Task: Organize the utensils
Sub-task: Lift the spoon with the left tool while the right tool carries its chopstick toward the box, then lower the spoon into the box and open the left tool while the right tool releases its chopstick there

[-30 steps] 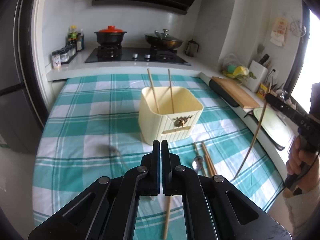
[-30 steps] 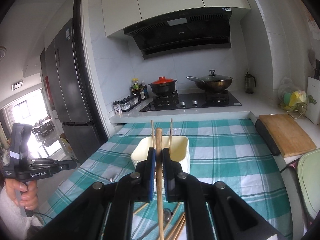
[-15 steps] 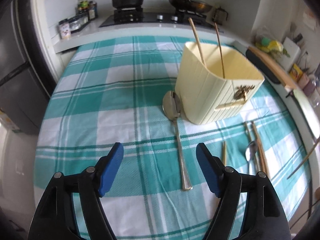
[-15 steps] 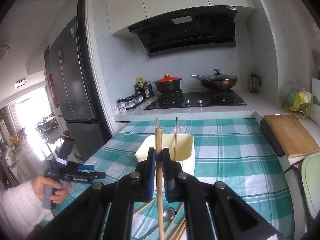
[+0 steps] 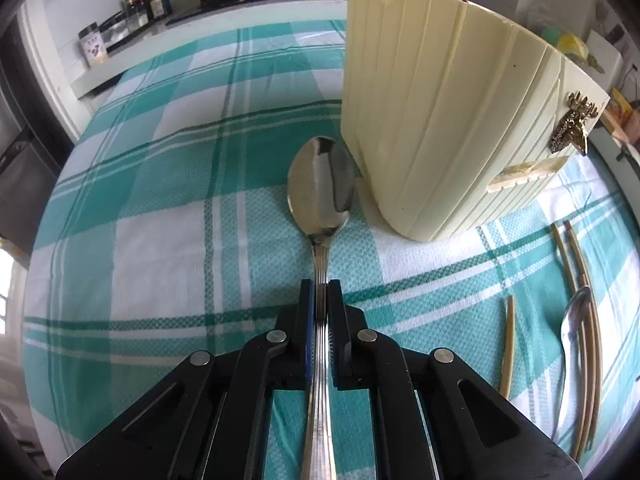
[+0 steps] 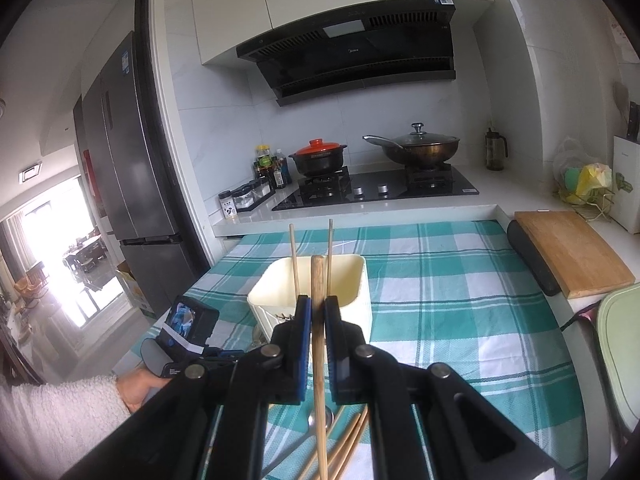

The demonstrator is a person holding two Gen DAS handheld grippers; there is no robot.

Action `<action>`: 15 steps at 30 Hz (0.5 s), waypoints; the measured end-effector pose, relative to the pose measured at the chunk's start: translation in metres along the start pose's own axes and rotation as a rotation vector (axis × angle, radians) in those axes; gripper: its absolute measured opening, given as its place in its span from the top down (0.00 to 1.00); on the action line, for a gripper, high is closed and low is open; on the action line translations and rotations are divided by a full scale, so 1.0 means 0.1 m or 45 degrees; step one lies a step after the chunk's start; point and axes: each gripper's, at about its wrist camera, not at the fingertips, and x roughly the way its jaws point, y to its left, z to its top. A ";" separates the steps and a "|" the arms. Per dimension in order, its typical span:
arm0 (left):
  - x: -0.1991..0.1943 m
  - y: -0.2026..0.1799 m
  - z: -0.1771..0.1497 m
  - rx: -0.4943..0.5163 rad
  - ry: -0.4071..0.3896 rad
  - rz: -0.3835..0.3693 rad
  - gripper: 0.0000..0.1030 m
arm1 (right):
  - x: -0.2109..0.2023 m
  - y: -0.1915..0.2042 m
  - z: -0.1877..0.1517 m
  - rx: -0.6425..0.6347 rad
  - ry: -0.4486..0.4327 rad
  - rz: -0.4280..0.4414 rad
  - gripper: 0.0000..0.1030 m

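A metal spoon [image 5: 320,188] lies on the green checked tablecloth [image 5: 160,208], bowl up against the cream utensil holder [image 5: 440,128]. My left gripper [image 5: 320,300] is shut on the spoon's handle, low over the cloth. In the right wrist view my right gripper [image 6: 317,312] is shut on a wooden chopstick [image 6: 318,344], held in the air in front of the cream holder [image 6: 312,296], which has two chopsticks [image 6: 294,256] standing in it. More chopsticks [image 5: 580,300] and a second spoon [image 5: 572,328] lie on the cloth to the holder's right.
A stove [image 6: 376,188] with a red-lidded pot [image 6: 318,156] and a wok [image 6: 420,148] stands behind the table. Spice jars [image 6: 244,198] sit at the counter's left. A wooden cutting board [image 6: 568,252] lies on the right. A person's hand and white sleeve [image 6: 60,412] hold the left gripper's handle.
My left gripper dropped toward the cloth, opened wide over the spoon, then shut on its handle. My right gripper stayed in place, still holding the chopstick.
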 end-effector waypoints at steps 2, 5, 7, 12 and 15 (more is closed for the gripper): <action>-0.07 0.06 -0.12 -0.040 -0.010 -0.008 0.96 | 0.02 0.02 0.00 0.004 -0.003 0.016 0.93; -0.23 0.12 -0.37 -0.051 -0.002 -0.022 0.96 | 0.02 0.04 -0.02 0.009 -0.009 0.039 0.93; -0.35 0.14 -0.53 -0.033 0.019 -0.029 0.95 | 0.01 0.06 -0.03 0.011 -0.009 0.051 0.93; -0.46 0.11 -0.56 0.045 0.027 0.003 0.54 | 0.04 0.13 -0.04 0.002 -0.005 0.066 0.93; -0.42 0.07 -0.38 0.061 -0.025 0.040 0.25 | 0.07 0.19 -0.04 0.000 0.000 0.077 0.93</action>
